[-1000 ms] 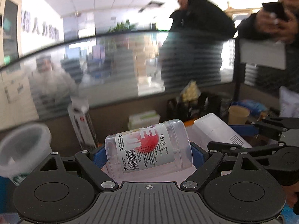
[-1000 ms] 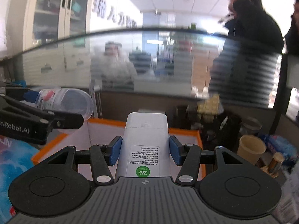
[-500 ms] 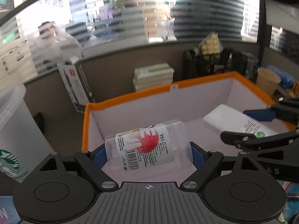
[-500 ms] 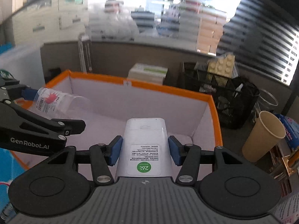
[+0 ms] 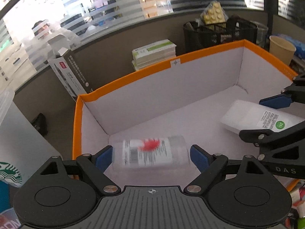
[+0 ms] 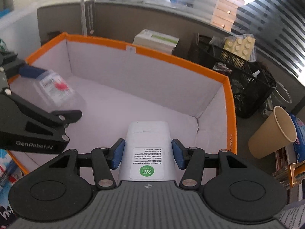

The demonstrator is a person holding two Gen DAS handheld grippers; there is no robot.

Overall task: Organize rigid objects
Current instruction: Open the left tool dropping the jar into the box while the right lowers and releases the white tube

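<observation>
A clear plastic jar (image 5: 148,152) with a red-and-white label lies crosswise between the blue pads of my left gripper (image 5: 151,156), which is shut on its two ends. The jar looks blurred, low over the white floor of the orange-rimmed box (image 5: 133,72). My right gripper (image 6: 148,155) is shut on a white remote (image 6: 147,133) with a green sticker, held lengthwise over the box's right half. The right wrist view shows the left gripper (image 6: 53,93) and the jar (image 6: 57,89) near the box's left wall. The left wrist view shows the right gripper (image 5: 266,118) and the remote (image 5: 247,116).
A black mesh basket (image 6: 244,76) with a yellow studded plate stands behind the box's right corner, with a paper cup (image 6: 272,133) beside it. Stacked green-and-white boxes (image 5: 154,55) and a leaning carton (image 5: 68,76) sit behind the box. A Starbucks cup (image 5: 9,173) is at the left.
Both grippers tipped downward and sank toward the box, so the views swung from the glass partition and people to the box floor. The jar now lies more level and is blurred.
</observation>
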